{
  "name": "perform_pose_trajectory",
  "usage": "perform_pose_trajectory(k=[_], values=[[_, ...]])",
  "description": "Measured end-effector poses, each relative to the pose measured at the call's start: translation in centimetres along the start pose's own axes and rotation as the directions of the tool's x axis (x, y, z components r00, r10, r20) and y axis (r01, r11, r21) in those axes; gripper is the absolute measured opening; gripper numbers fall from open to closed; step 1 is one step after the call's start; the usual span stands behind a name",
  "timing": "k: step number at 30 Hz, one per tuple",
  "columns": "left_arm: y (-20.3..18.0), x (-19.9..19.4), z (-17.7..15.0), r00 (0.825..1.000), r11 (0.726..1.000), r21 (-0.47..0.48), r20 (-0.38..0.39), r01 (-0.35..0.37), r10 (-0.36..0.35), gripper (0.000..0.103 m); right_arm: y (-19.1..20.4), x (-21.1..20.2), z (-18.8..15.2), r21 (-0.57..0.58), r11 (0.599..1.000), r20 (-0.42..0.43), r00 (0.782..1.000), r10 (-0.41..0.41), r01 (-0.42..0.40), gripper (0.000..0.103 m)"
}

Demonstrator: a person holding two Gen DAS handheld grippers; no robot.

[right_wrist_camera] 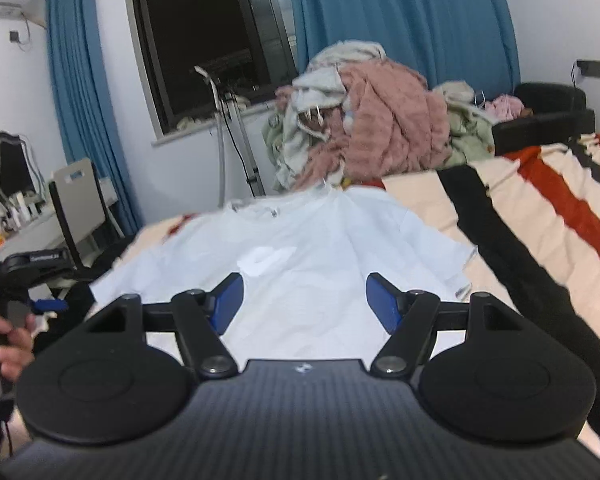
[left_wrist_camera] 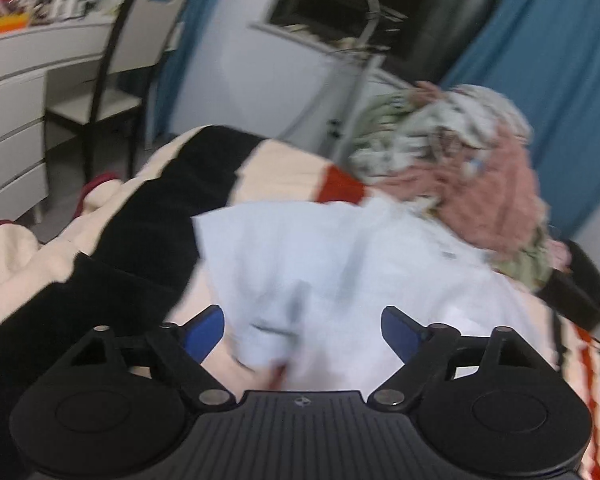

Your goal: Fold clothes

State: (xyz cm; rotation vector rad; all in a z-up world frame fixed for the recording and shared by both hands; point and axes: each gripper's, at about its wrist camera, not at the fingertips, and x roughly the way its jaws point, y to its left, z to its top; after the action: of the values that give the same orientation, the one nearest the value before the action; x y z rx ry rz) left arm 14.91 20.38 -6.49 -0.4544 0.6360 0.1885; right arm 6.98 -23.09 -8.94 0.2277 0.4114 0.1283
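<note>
**White T-shirt laid out for folding, both claws empty**

The white T-shirt [right_wrist_camera: 300, 264] is lying front-up across the striped blanket [right_wrist_camera: 540, 216] at frame centre, collar toward the clothes pile [right_wrist_camera: 372, 136] in the upper middle, probably spread flat so its sleeves can be folded in. The right gripper [right_wrist_camera: 304, 300] is hovering over the hem, jaws parted, nothing between them. The left gripper [left_wrist_camera: 302, 330] is sitting above rumpled shirt fabric, jaws wide apart, pads not pressing cloth.

The right wrist view alone is showing the chest logo and a hand [right_wrist_camera: 8, 344] at lower left. The left wrist view, blurred, alone is showing the dresser [left_wrist_camera: 16, 120] and chair [left_wrist_camera: 120, 80] at upper left
</note>
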Motion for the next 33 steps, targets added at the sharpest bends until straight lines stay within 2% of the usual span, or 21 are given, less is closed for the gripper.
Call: perform_pose_trajectory(k=[2, 5, 8, 10, 12, 13, 14, 15, 17, 21, 24, 26, 29, 31, 33], values=[[2.1, 2.6, 0.5, 0.999, 0.998, -0.056, -0.006, -0.041, 0.041, 0.077, -0.5, 1.6, -0.7, 0.014, 1.0, -0.043, 0.999, -0.004, 0.004, 0.07], [4.2, 5.4, 1.1, 0.998, 0.992, -0.109, 0.006, -0.06, 0.061, 0.068, -1.3, 3.6, -1.2, 0.053, 0.999, -0.082, 0.997, 0.005, 0.0, 0.07], [4.5, 7.4, 2.0, 0.997, 0.995, -0.09, 0.048, -0.049, 0.054, 0.066, -1.5, 5.4, -1.6, 0.073, 0.997, -0.105, 0.994, 0.007, 0.001, 0.07], [4.1, 8.6, 2.6, 0.998, 0.999, -0.042, 0.06, -0.023, 0.026, 0.058, -1.3, 6.2, -1.8, 0.067, 0.998, -0.113, 0.994, 0.008, -0.001, 0.07], [3.6, 9.9, 3.0, 0.998, 1.0, -0.003, 0.058, -0.001, 0.001, 0.036, -1.1, 6.8, -2.1, 0.056, 0.998, -0.123, 0.992, 0.011, -0.004, 0.07], [3.4, 10.5, 3.2, 0.999, 1.0, 0.005, 0.049, 0.003, -0.003, 0.029, -1.0, 7.1, -2.2, 0.048, 0.999, -0.128, 0.992, 0.011, -0.005, 0.07], [3.2, 10.9, 3.5, 0.999, 1.0, 0.007, 0.053, 0.011, -0.011, 0.014, -0.9, 7.3, -2.3, 0.039, 0.999, -0.133, 0.991, 0.012, -0.007, 0.07], [3.1, 11.1, 3.8, 0.998, 1.0, 0.007, 0.063, 0.02, -0.021, 0.008, -0.8, 7.5, -2.4, 0.032, 0.999, -0.135, 0.991, 0.011, -0.007, 0.07], [2.6, 11.5, 4.9, 0.996, 0.999, 0.021, 0.088, 0.024, -0.025, 0.006, -0.6, 7.7, -2.5, 0.02, 1.0, -0.133, 0.991, 0.004, -0.001, 0.07], [0.7, 11.8, 9.5, 0.99, 0.995, 0.096, 0.141, -0.036, 0.022, 0.005, -0.5, 8.5, -2.4, -0.004, 1.0, -0.114, 0.993, -0.028, 0.027, 0.07], [-0.9, 12.9, 13.6, 0.983, 0.979, 0.156, 0.149, -0.132, 0.108, 0.005, -0.7, 9.3, -2.0, -0.012, 0.998, -0.088, 0.995, -0.057, 0.056, 0.07], [-2.1, 14.5, 15.3, 0.974, 0.952, 0.221, 0.129, -0.214, 0.189, 0.004, -0.8, 9.8, -1.7, -0.013, 0.998, -0.068, 0.995, -0.069, 0.068, 0.07], [-2.9, 17.8, 15.5, 0.958, 0.925, 0.251, 0.087, -0.286, 0.273, 0.004, -0.9, 10.8, -1.3, -0.025, 0.996, -0.048, 0.995, -0.088, 0.087, 0.07], [-2.5, 19.5, 15.0, 0.955, 0.925, 0.237, 0.066, -0.296, 0.289, 0.006, -1.0, 11.5, -1.3, -0.031, 0.995, -0.05, 0.994, -0.094, 0.093, 0.07], [-2.1, 20.7, 14.3, 0.954, 0.928, 0.223, 0.053, -0.299, 0.295, 0.014, -1.1, 12.1, -1.4, -0.037, 0.995, -0.052, 0.994, -0.097, 0.095, 0.07]])
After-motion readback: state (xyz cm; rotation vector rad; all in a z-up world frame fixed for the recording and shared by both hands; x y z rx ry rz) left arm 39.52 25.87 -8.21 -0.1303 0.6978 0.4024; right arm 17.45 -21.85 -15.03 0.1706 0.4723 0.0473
